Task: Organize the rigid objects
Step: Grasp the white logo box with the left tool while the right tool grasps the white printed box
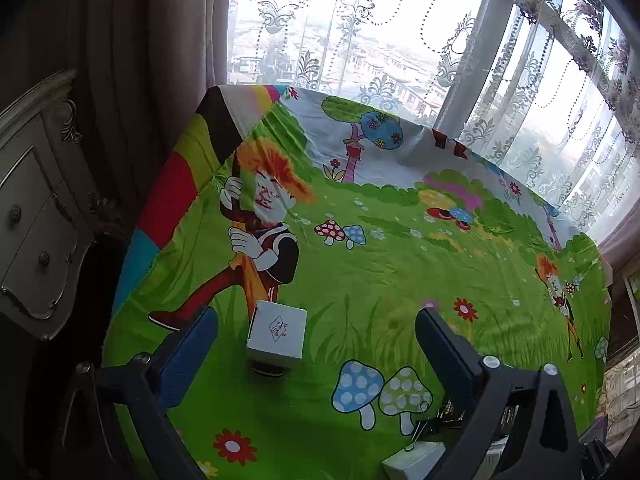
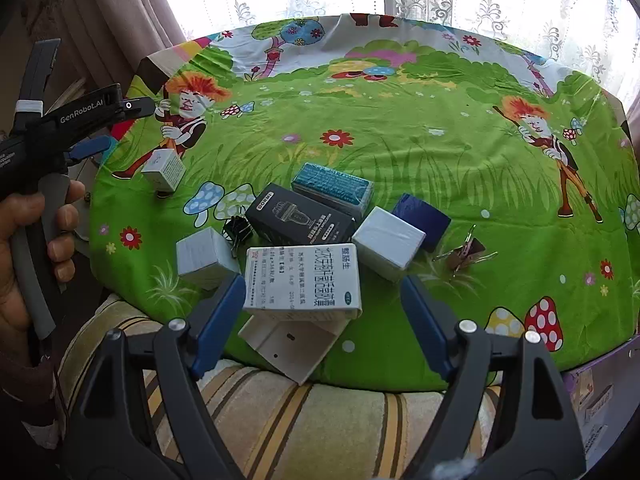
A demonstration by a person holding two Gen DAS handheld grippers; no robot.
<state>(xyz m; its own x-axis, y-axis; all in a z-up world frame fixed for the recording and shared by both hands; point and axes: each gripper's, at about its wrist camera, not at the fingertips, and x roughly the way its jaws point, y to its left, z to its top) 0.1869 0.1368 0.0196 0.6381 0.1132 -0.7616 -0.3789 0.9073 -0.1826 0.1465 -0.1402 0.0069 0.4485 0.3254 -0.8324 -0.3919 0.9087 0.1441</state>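
A small white box [image 1: 277,334] stands alone on the cartoon-print tablecloth [image 1: 380,264], between the fingers of my open left gripper [image 1: 316,330], untouched; it also shows in the right wrist view [image 2: 163,169]. My right gripper [image 2: 323,292] is open and empty at the table's near edge, around a white medicine box [image 2: 303,280] with blue print. Behind it lie a black box [image 2: 300,216], a teal box [image 2: 333,187], two white boxes [image 2: 387,242] [image 2: 205,257], a dark blue box [image 2: 421,218] and a white bracket [image 2: 292,344].
A black binder clip [image 2: 237,232] and a brown clip [image 2: 464,254] lie among the boxes. The left gripper [image 2: 90,128] and the hand holding it are at the table's left edge. A striped cushion [image 2: 320,420] lies below the near edge. A dresser [image 1: 36,216] stands left; curtains [image 1: 400,32] behind.
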